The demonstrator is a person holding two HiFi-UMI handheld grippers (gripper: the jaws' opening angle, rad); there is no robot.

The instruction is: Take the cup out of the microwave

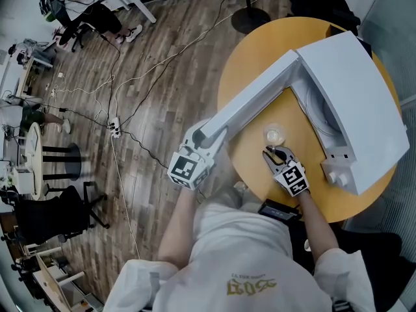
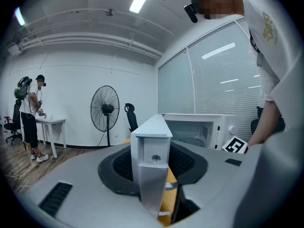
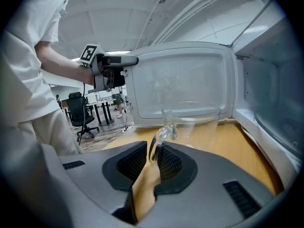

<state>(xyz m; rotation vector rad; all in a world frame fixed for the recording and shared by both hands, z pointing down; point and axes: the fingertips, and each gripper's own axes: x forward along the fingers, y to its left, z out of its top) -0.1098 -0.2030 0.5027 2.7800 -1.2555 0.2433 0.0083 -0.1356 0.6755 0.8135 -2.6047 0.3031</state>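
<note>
A clear glass cup (image 1: 273, 136) stands on the round wooden table (image 1: 260, 51) in front of the white microwave (image 1: 354, 103), outside its cavity. In the right gripper view the cup (image 3: 199, 127) is upright, and its handle (image 3: 164, 134) lies between the jaws of my right gripper (image 3: 153, 151). The pads stand slightly apart and do not squeeze the handle. Seen from the head, my right gripper (image 1: 273, 153) is just in front of the cup. My left gripper (image 1: 203, 137) is shut on the free edge of the open microwave door (image 1: 253, 99), whose white edge (image 2: 149, 146) fills its jaws.
The open door (image 3: 183, 84) stands just behind the cup. The microwave cavity (image 3: 280, 103) is to the right. A dark flat device (image 1: 278, 209) lies at the table's near edge. Cables (image 1: 130, 109) trail over the wooden floor, and a stand's base (image 1: 250, 19) sits beyond the table.
</note>
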